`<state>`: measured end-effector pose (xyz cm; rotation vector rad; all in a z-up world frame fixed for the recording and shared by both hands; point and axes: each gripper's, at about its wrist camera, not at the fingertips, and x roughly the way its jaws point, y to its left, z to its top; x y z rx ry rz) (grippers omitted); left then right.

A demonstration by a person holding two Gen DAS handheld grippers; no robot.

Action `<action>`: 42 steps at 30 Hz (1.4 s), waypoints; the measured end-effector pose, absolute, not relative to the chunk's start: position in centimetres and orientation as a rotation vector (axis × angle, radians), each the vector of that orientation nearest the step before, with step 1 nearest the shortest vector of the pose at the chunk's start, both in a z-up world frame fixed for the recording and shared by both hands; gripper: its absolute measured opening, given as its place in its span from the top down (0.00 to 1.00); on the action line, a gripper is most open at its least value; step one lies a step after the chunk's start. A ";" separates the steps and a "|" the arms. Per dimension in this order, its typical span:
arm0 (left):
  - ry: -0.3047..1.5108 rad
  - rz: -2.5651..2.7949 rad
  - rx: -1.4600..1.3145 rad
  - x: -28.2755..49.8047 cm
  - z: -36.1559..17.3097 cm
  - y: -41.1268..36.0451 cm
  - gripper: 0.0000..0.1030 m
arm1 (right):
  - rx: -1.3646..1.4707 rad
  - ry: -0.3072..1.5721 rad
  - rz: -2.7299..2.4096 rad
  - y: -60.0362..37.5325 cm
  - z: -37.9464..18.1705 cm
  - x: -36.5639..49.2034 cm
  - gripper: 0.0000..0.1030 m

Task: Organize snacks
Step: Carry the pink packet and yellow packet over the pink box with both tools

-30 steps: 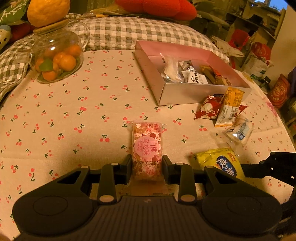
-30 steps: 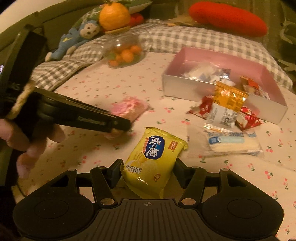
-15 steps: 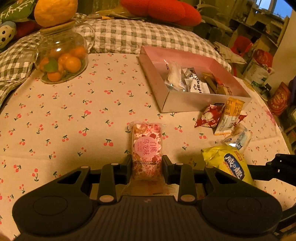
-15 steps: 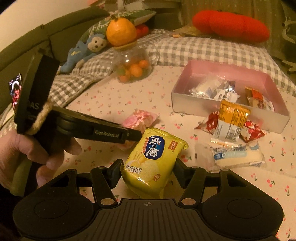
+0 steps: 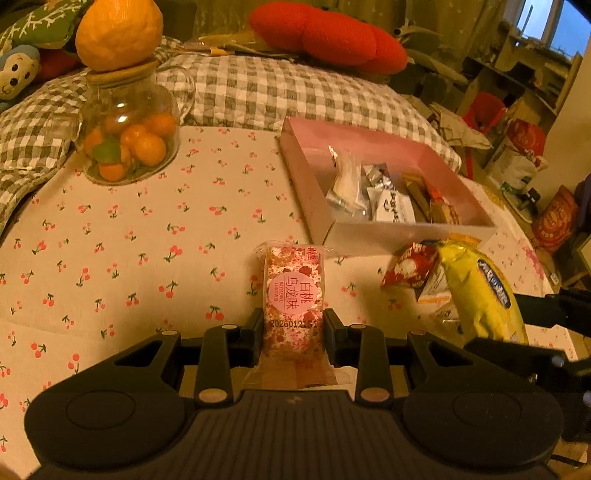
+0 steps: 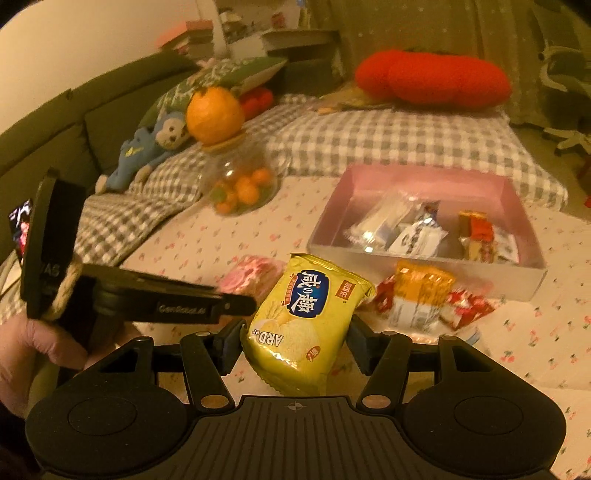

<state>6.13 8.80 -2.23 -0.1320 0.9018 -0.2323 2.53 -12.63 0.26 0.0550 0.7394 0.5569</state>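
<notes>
My left gripper (image 5: 293, 326) is shut on a pink flowered snack packet (image 5: 293, 295), held above the cherry-print tablecloth (image 5: 129, 240). My right gripper (image 6: 295, 341) is shut on a yellow chip bag (image 6: 306, 314), lifted off the cloth. The same yellow chip bag (image 5: 480, 291) shows at the right of the left wrist view. The left gripper (image 6: 236, 304) and the pink flowered snack packet (image 6: 251, 273) appear at left in the right wrist view. A pink box (image 5: 369, 142) holding several wrapped snacks stands beyond both. Loose snack packets (image 6: 424, 299) lie in front of the pink box (image 6: 424, 177).
A glass jar of small oranges (image 5: 127, 144) with a large orange (image 5: 118, 33) on its lid stands at the back left. A checked blanket (image 5: 277, 88), a red cushion (image 5: 325, 35) and a plush monkey (image 6: 155, 144) lie behind the table. A hand (image 6: 40, 350) grips the left tool.
My right gripper has risen with the yellow chip bag, lifting it off the cloth and toward the box. The left gripper has kept its hold and barely shifted.
</notes>
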 end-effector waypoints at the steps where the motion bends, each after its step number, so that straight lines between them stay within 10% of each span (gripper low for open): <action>1: 0.898 -0.232 -0.136 6.2 -2.1 8.8 0.71 | 0.060 0.733 0.551 -12.9 0.5 2.8 0.43; 42: 0.831 -0.211 -0.098 17.8 -1.8 1.5 0.71 | 0.054 0.760 0.299 -20.1 -1.6 19.6 0.43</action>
